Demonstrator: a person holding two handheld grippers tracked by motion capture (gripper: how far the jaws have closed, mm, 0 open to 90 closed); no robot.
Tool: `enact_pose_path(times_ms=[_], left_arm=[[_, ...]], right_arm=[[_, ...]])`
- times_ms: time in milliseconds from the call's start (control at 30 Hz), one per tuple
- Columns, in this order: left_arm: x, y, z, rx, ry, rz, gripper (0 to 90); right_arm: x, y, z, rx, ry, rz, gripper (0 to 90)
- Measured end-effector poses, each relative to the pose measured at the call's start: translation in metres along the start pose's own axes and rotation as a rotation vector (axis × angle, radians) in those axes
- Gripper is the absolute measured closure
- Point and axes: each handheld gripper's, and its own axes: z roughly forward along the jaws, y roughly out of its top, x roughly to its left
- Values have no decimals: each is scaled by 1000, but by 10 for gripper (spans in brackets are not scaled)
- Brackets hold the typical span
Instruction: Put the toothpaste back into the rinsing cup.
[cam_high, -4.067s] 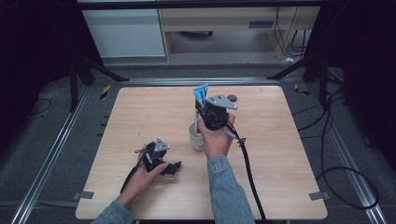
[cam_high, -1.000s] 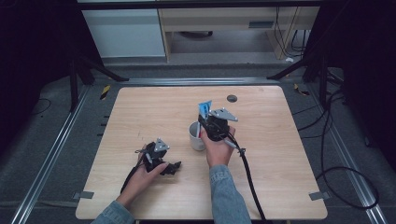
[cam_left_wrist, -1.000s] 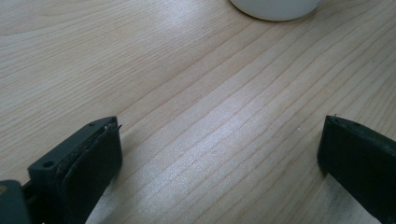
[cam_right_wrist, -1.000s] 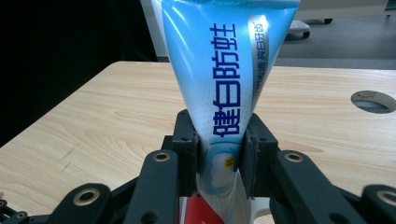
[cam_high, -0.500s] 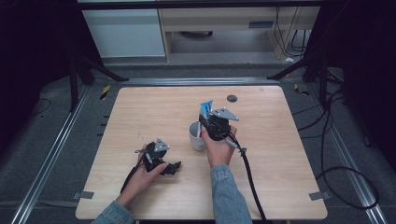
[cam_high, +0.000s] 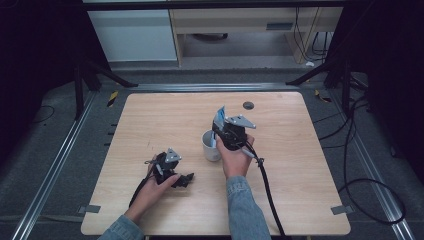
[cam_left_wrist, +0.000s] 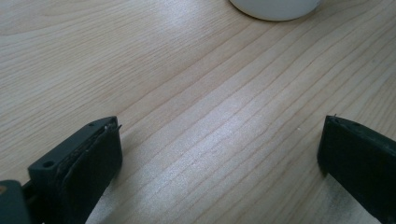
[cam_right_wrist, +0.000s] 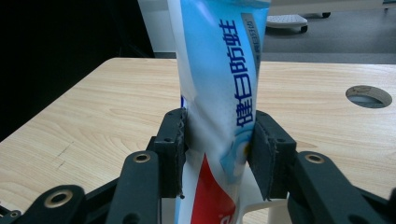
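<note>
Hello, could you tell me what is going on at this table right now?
A person is putting a toothpaste tube into a white cup with the right gripper. The tube stands upright with its lower end in the cup, and the jaws have just been opening, with the tube between them. The left gripper rests open on the table beside the cup, holding nothing.
</note>
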Motion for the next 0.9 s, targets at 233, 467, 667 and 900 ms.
enact_pose_path(times_ms=[233,467,667,900], left_arm=[[0,0,0,0,0,0,0],[0,0,0,0,0,0,0],[0,0,0,0,0,0,0],[0,0,0,0,0,0,0]], right_arm=[[1,0,1,8,2,-5,578],[0,0,1,10,-5,-13,548],[2,2,0,16,-19,-32,489],[6,6,0,27,-41,-67,411]])
